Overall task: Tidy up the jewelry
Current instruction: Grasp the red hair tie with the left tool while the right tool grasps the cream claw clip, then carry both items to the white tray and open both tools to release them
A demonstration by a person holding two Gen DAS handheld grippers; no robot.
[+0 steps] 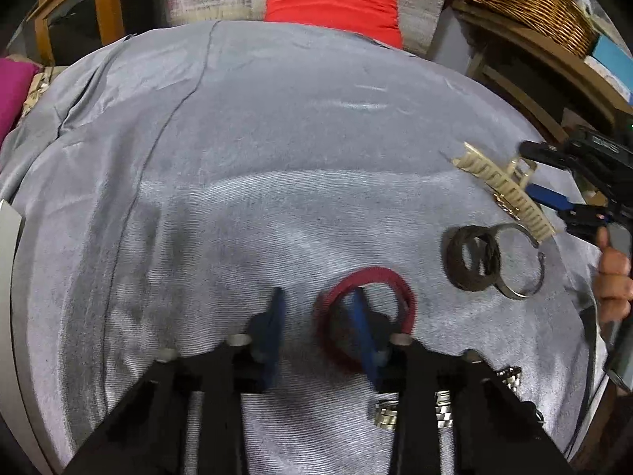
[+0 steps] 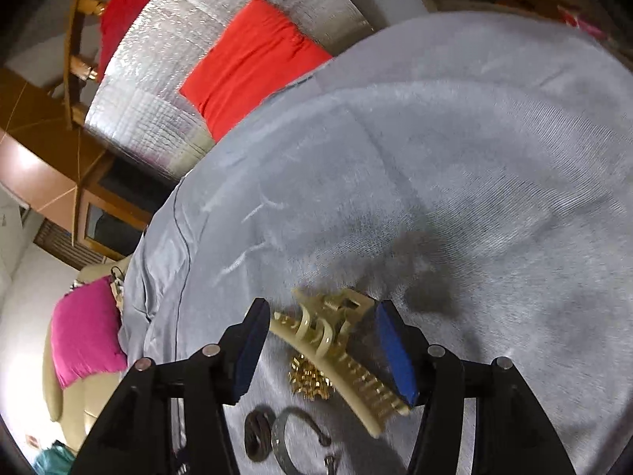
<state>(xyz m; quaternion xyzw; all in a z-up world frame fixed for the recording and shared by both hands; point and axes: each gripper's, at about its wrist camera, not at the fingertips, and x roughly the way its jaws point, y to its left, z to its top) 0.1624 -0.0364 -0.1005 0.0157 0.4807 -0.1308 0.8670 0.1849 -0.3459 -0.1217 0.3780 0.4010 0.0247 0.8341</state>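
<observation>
Fingers [image 1: 277, 316] of the left gripper [image 1: 316, 324] stand wide apart over the grey cloth [image 1: 277, 138], the right one poking inside the red hair tie [image 1: 407, 297], gripping nothing. Just right lie a dark band [image 1: 472, 261] and silver bangle [image 1: 526, 273].

Right gripper [image 2: 324, 340] fingers [image 2: 395, 352] straddle the cream hair claw [image 2: 336, 340], spread open; whether they touch it I cannot tell. Gold trinkets [image 2: 310, 380] sit beneath.

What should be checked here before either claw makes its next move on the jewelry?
1. Left claw open: ok.
2. One left finger inside the red band, the other outside: ok.
3. Right claw open around the cream hair clip: ok.
4. Right pads touching clip: cannot tell.
5. Gold piece beside the clip, apart from the pads: ok.
6. Black ring and silver cuff apart from the red band: ok.
</observation>
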